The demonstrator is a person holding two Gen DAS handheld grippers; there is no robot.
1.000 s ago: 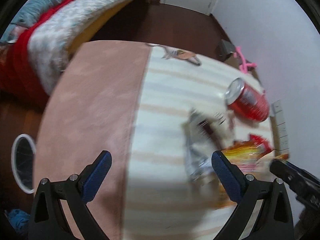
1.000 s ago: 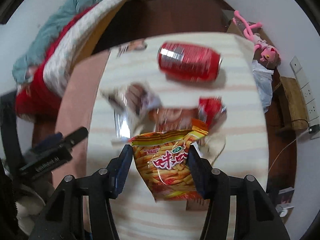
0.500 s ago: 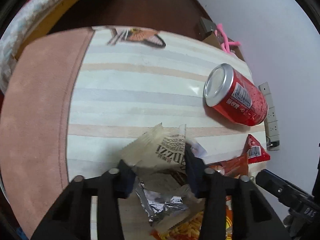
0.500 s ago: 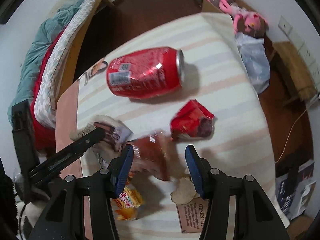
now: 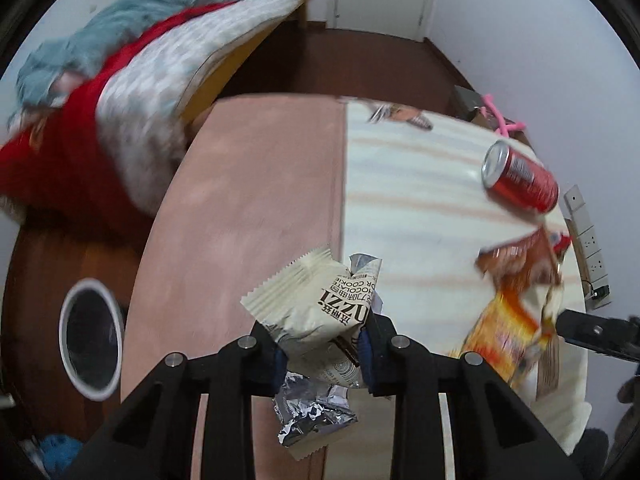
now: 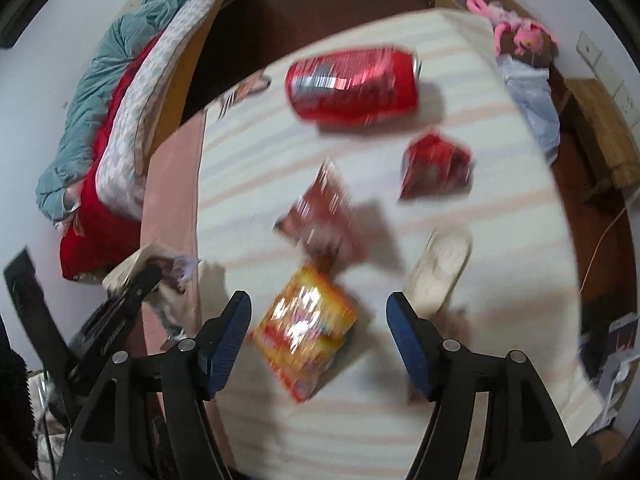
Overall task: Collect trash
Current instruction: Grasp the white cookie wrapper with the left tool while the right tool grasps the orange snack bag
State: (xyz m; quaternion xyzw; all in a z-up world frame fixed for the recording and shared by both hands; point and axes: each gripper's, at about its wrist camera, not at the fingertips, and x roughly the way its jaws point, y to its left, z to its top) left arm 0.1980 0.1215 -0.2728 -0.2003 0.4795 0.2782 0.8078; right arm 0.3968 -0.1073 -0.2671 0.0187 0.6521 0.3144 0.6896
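Jaws of the left gripper [image 5: 322, 350] pinch a cookie wrapper [image 5: 316, 304] by its crumpled tail, so it may slip; the right gripper [image 6: 318, 330] is opening over the snack bag [image 6: 306, 330].

Cream cookie wrapper [image 5: 316, 304] with dark lettering and crumpled silver foil lining [image 5: 312, 412]. Red drink can [image 6: 352, 86] with silver end, on cream cloth [image 6: 480, 280] striped in pale peach and grey. Dusty pink tabletop [image 5: 248, 208]. Orange-yellow snack bag [image 6: 306, 324]; dark red wrapper [image 6: 324, 216]; bright red wrapper [image 6: 436, 166]. Teal, red and white-grey patterned bedding [image 5: 132, 64]. Pink plush toy [image 6: 520, 40].
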